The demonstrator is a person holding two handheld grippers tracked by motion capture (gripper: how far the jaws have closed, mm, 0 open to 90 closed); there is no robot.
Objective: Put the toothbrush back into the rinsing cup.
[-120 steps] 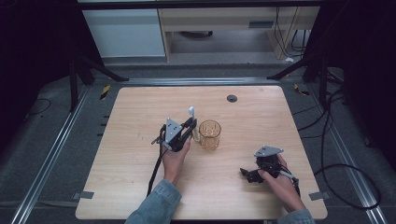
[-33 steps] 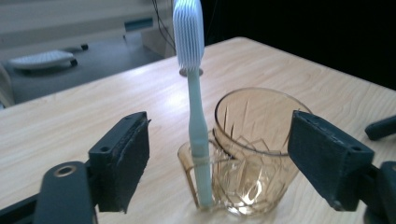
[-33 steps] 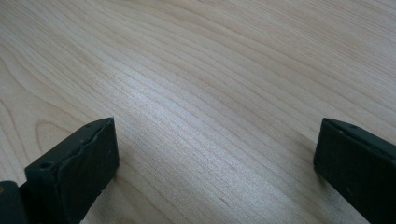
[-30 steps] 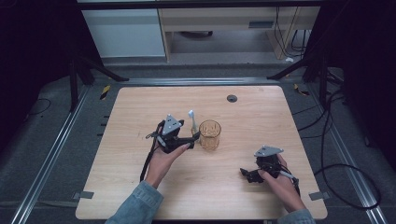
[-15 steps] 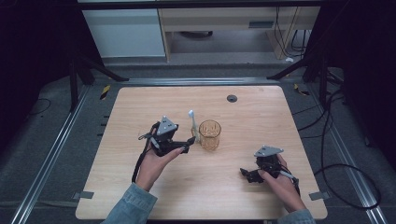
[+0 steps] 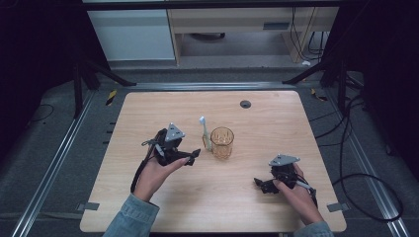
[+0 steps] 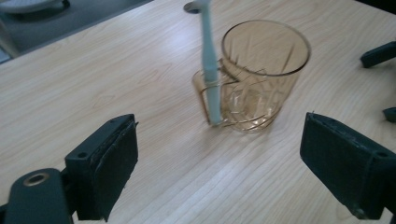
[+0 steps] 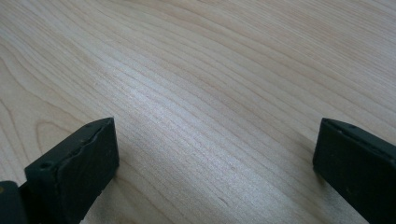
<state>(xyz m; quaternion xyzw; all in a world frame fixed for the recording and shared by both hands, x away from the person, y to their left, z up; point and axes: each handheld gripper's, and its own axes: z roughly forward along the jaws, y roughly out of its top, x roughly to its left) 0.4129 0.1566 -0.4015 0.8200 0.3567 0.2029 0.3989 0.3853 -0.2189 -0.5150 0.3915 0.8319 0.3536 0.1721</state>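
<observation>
An amber glass cup (image 6: 222, 142) (image 7: 261, 79) stands near the table's middle. A pale blue toothbrush (image 6: 204, 133) (image 7: 210, 70) stands upright on its left side, stuck through the cup's handle, head up. My left gripper (image 6: 192, 155) (image 7: 222, 140) hovers just left of the brush, pointing at it. It is open, its jaws have just been opening, and nothing is between them. My right gripper (image 6: 259, 185) (image 8: 215, 140) rests open near the front right, over bare wood.
The wooden table (image 6: 148, 108) carries a small black round grommet (image 6: 245, 103) near its far edge. Dark stand legs and cables lie on the floor around the table. The right gripper's jaw tips (image 7: 378, 53) show beyond the cup in the left gripper view.
My left gripper has drawn back to the left, away from the toothbrush, and risen slightly. The brush stays standing in the cup's handle. The right hand has kept still.
</observation>
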